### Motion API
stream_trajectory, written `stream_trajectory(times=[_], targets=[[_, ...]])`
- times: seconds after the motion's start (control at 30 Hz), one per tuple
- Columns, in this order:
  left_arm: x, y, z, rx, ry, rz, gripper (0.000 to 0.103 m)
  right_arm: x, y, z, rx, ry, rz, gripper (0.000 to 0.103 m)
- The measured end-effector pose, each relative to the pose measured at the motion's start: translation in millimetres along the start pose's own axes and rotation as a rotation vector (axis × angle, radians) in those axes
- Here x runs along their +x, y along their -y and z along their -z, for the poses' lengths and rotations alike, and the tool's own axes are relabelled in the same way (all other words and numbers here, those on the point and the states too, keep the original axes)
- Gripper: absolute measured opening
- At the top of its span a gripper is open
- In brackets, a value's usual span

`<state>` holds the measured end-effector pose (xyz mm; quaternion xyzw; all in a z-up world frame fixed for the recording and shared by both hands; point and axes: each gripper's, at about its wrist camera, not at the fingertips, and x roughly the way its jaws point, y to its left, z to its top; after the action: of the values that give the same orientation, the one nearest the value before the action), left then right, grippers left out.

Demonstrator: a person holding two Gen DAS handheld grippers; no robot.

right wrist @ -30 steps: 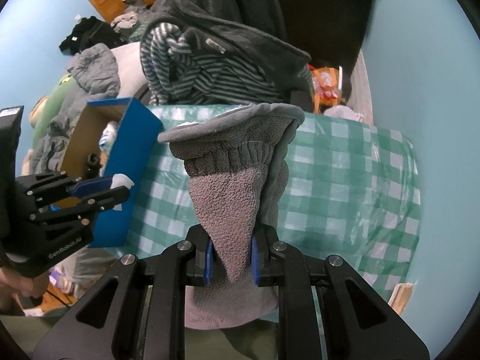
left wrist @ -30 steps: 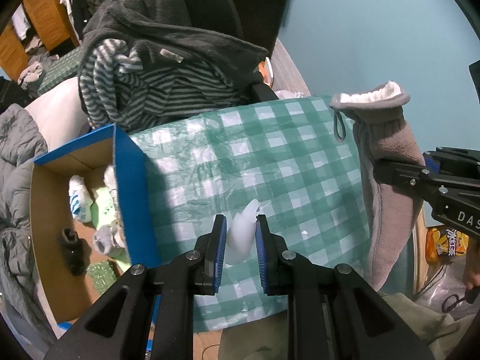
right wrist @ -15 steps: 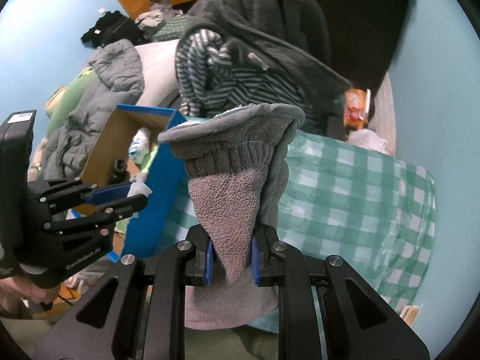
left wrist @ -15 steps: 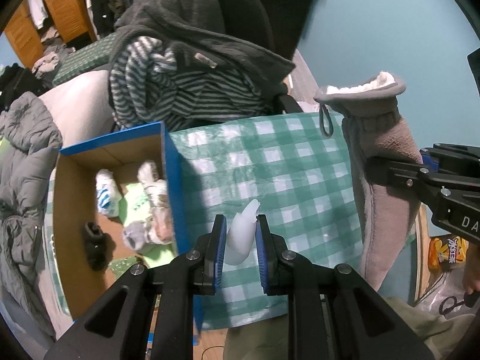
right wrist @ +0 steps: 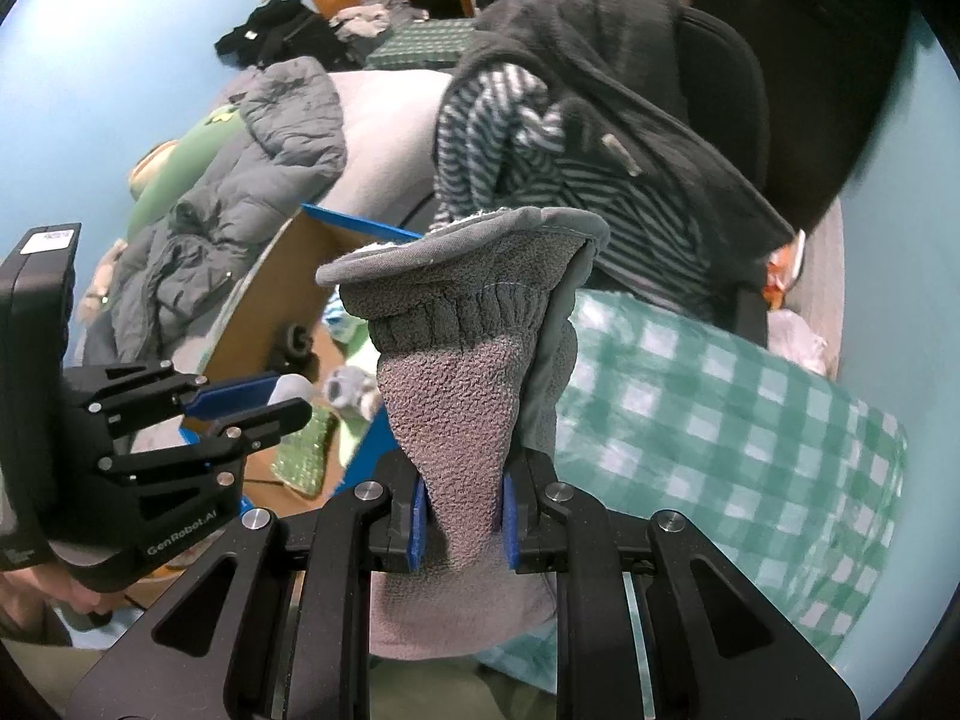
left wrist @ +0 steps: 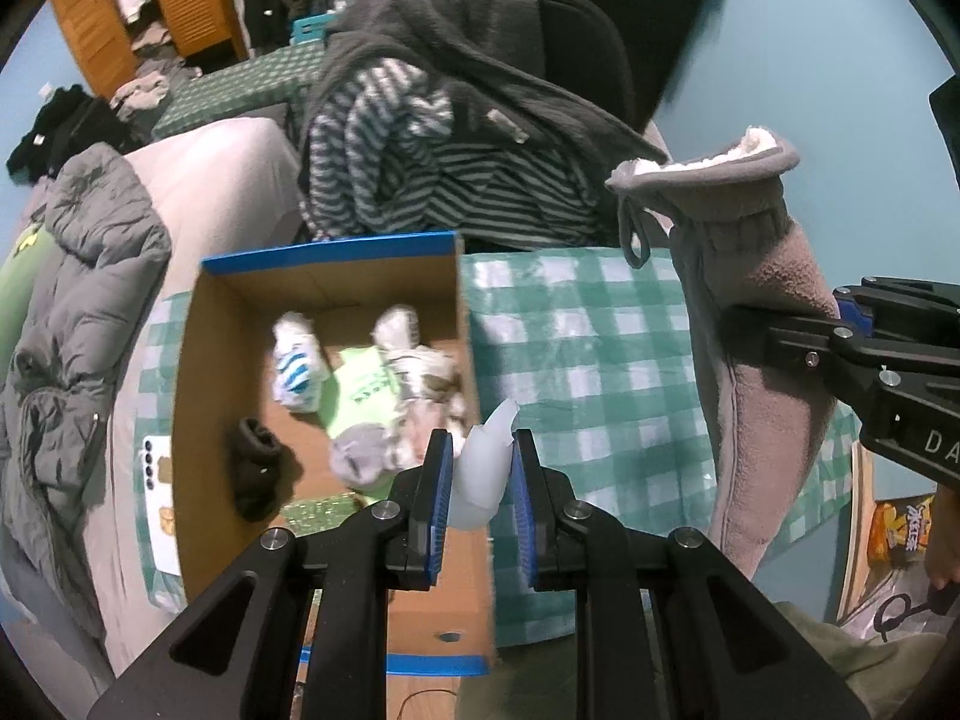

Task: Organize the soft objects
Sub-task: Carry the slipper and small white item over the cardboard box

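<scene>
My left gripper (left wrist: 480, 468) is shut on a small white soft piece (left wrist: 483, 474) and holds it above the right wall of the cardboard box with blue rims (left wrist: 204, 420). The box holds socks and small soft items (left wrist: 372, 396). My right gripper (right wrist: 462, 504) is shut on a grey fleece mitten with white lining (right wrist: 462, 372), held up over the green checked cloth (right wrist: 708, 420). The mitten (left wrist: 750, 324) and right gripper (left wrist: 780, 336) show at the right of the left wrist view. The left gripper (right wrist: 288, 402) shows at the left of the right wrist view.
A chair draped with a dark fleece and a striped grey garment (left wrist: 432, 138) stands behind the table. Grey jackets (left wrist: 72, 312) lie on a pale seat to the left. A snack bag (left wrist: 900, 528) sits low at the right. A wooden wardrobe (left wrist: 120, 6) is far back.
Both grippers have moved left with their loads. The left gripper went from over the checked cloth to over the box's right wall. The mitten has followed toward the box.
</scene>
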<state>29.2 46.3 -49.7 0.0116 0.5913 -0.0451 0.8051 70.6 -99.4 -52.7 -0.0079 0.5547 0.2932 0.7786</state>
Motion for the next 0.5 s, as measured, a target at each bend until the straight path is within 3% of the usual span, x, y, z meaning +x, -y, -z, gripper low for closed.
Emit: stream_trajectory(times=[0.5], targets=[[-1,-69,6,-0.105,-0.001,-0.050,0.019,34,-47,-38,-0.062,-0.023,-0.057,0.016]])
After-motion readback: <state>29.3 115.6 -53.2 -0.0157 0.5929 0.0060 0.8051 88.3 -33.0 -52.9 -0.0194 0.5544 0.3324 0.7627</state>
